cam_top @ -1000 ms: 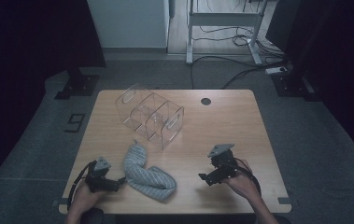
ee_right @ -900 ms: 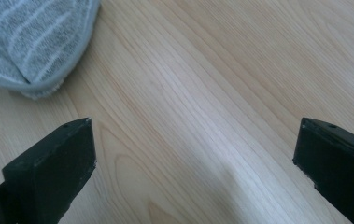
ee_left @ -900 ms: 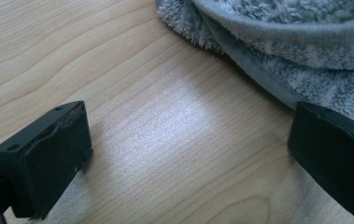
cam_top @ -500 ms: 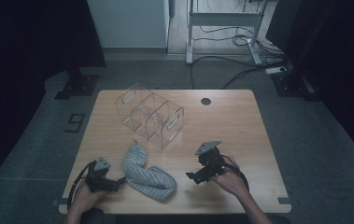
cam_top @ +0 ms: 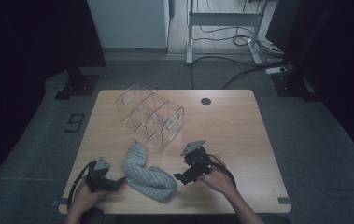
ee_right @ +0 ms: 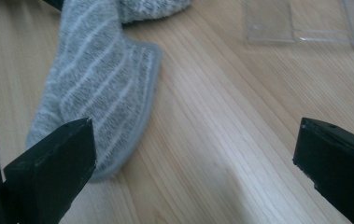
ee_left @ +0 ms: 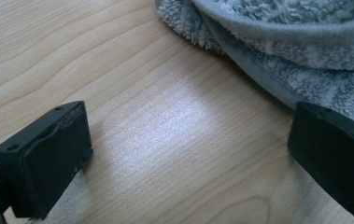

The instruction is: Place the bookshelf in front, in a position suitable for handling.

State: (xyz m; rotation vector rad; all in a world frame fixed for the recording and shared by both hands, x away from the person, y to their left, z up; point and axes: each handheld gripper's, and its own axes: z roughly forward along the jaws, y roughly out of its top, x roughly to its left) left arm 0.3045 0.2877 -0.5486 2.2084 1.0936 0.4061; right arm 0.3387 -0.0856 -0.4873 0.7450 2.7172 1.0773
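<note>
A grey striped fuzzy sock [cam_top: 145,172] lies bent on the wooden table [cam_top: 230,126] near its front edge. My left gripper [cam_top: 117,183] rests on the table at the sock's left end, open, its jaws wide with bare wood between them [ee_left: 188,154]; the sock's fluffy edge [ee_left: 277,51] lies just past the far jaw. My right gripper [cam_top: 180,177] stands open just right of the sock's other end, jaws wide apart [ee_right: 198,158]. The striped sock [ee_right: 100,88] reaches in front of its left jaw.
A clear plastic organiser [cam_top: 150,115] with three compartments stands behind the sock, near the table's middle; its base [ee_right: 305,23] shows at the top of the right gripper view. A round cable hole [cam_top: 206,101] sits at the back.
My right gripper has moved left across the table toward the sock's right end. The left gripper and the sock have stayed put.
</note>
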